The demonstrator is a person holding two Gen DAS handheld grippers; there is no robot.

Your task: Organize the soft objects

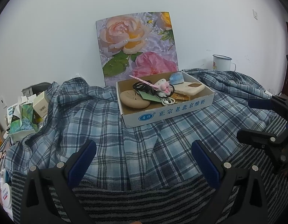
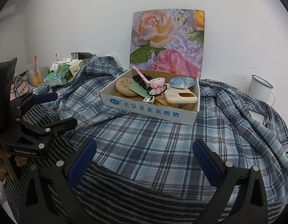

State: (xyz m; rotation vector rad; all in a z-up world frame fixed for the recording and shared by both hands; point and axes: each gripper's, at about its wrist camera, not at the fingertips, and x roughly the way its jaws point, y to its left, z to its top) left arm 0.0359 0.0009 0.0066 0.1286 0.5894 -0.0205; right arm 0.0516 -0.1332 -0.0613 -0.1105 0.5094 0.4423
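There are 2 grippers. The left gripper (image 1: 144, 160) fills the bottom of its own view, with its 2 blue pads wide apart and nothing between them. The right gripper (image 2: 145, 160) looks the same in its view: wide open and holding nothing. Both hang over the cloth.

There are 2 cloths. 1 plaid shirt (image 1: 110, 130) is spread across the middle of the frame, bunched up at the upper left and far right. 1 striped towel (image 1: 144, 201) lies under it and shows along the bottom edge.

1 box (image 1: 168, 112) sits on the shirt, in the middle, just above the open pads. It is full of small things, such as 1 round tan case (image 1: 133, 99) and 1 cable (image 1: 167, 100). 1 flower picture (image 1: 138, 46) leans on the wall behind the box. 1 white mug (image 1: 221, 62) stands at the upper right, apart from the box.

A pile of packets (image 1: 24, 115) crowds the left edge. The shirt between the box and the pads is bare.
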